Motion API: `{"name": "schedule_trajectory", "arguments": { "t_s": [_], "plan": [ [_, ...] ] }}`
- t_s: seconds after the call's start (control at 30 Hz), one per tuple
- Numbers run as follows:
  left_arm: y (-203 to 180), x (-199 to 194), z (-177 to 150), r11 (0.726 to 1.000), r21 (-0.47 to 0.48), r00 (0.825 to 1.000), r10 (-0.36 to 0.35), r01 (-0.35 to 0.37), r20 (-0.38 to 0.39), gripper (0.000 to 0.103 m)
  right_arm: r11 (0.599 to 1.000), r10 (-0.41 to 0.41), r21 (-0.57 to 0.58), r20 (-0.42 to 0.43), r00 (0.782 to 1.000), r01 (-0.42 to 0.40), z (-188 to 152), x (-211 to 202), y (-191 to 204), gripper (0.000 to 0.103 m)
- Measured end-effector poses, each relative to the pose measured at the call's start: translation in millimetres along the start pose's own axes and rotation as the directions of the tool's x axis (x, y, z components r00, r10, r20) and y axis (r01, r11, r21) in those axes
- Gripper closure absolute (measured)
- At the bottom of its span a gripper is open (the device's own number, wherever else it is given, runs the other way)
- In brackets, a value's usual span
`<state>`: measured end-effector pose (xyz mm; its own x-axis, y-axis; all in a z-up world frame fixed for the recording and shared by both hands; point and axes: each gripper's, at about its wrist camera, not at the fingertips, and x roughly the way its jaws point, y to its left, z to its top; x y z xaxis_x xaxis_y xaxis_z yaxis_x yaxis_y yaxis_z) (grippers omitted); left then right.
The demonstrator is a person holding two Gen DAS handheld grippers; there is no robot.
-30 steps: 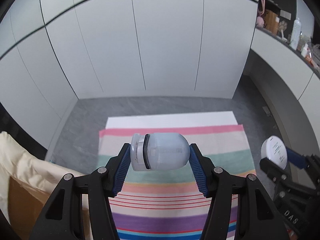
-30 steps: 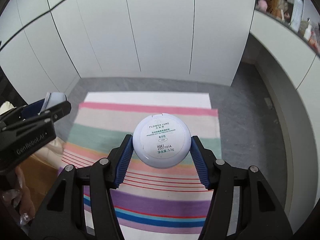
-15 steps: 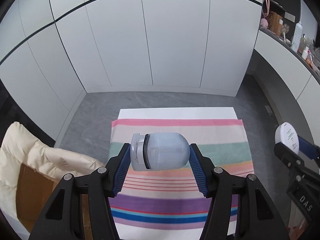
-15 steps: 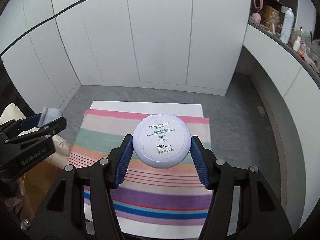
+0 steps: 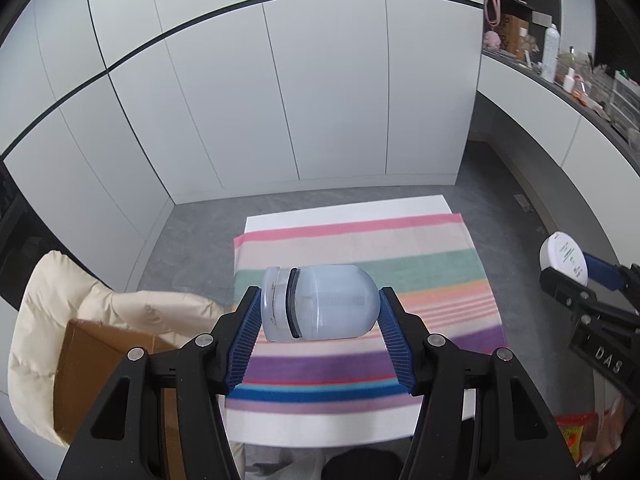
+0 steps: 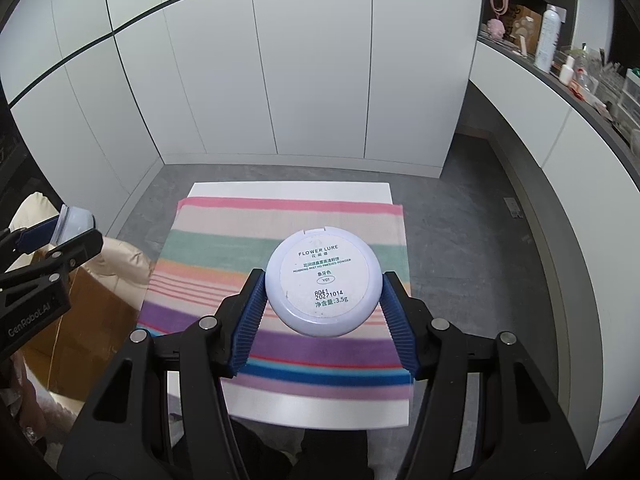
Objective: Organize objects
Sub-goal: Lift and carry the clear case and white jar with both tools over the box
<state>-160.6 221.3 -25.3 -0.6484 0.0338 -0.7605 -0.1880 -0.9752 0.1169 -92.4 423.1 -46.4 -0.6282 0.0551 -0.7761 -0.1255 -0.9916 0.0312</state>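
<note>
My left gripper (image 5: 319,312) is shut on a pale translucent blue case with a clear end cap (image 5: 316,302), held sideways high above a striped cloth (image 5: 360,248). My right gripper (image 6: 323,292) is shut on a round white powder compact (image 6: 323,286) with its printed label facing the camera, also held high above the cloth (image 6: 248,240). The compact also shows at the right edge of the left wrist view (image 5: 564,258), and the blue case at the left edge of the right wrist view (image 6: 74,226).
The cloth covers a white table (image 5: 340,210) on a grey floor. A brown cardboard box (image 5: 100,364) wrapped in a cream quilted cover (image 5: 52,292) stands left of the table. White cabinet walls stand behind, and a cluttered shelf (image 5: 560,68) runs along the right.
Both grippers have risen and drawn back from the table with their objects still held; the cloth and table look smaller and more of the box shows.
</note>
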Motion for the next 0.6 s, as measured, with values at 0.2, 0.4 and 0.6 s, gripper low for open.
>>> {"name": "schedule_trajectory", "arguments": {
  "t_s": [0.2,0.4,0.6],
  "plan": [
    [12.3,-31.1,-31.9,1.000,-0.008,1.000,0.017,-0.017,0.021,0.044,0.999,-0.031,-0.013,0.009,0.999,0.032,-32.0,-29.3,3.5,0.043],
    [25.0,-54.1,-63.5,0.999,-0.027,1.000,0.017,-0.017,0.023,0.044,1.000,-0.015,0.004,-0.025,1.000,0.015,-66.3,-46.3,3.3,0.043],
    [30.5,-63.1,-95.6,1.000,-0.009,1.000,0.025,-0.025,0.004,0.044,1.000,0.003,0.015,-0.079,0.997,-0.002,-105.0,-48.9,4.6,0.043]
  ]
}}
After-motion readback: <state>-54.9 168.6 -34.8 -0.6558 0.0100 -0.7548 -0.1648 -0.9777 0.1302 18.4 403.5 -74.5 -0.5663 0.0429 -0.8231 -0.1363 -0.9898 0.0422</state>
